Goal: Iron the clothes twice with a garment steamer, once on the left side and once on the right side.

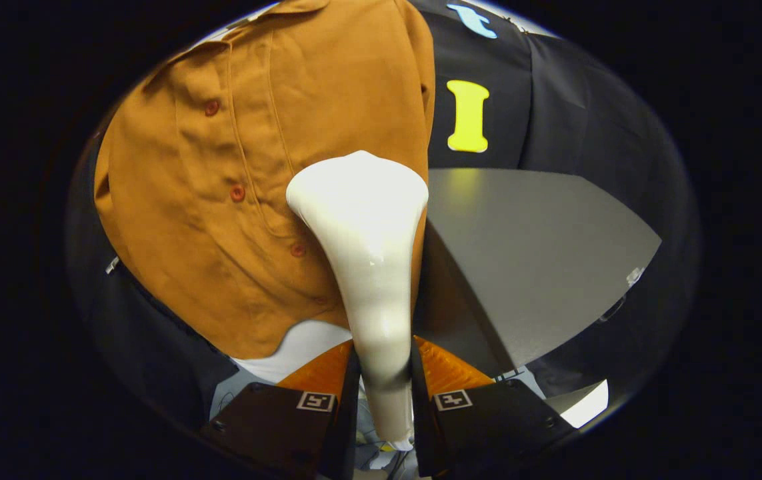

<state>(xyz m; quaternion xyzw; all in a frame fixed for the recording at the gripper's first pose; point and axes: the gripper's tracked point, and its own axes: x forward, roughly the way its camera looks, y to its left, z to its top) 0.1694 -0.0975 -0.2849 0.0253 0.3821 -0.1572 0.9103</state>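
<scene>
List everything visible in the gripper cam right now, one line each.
Garment steamer: 1, cream white, handle clamped between the fingers, head against the shirt's lower front.
Shirt: 1, rust orange with red buttons, hanging beyond the fingers, placket beside the steamer head.
White item: 1, below the shirt's hem; cannot tell what it is.
Table: 1, grey, beside the shirt.
Booth wall: 1, black cloth, behind shirt and table.
Gripper: 1, both fingers pressing the steamer handle.

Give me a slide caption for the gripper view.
Gripper shut on white garment steamer, head against hanging orange shirt, grey table beside.
</scene>
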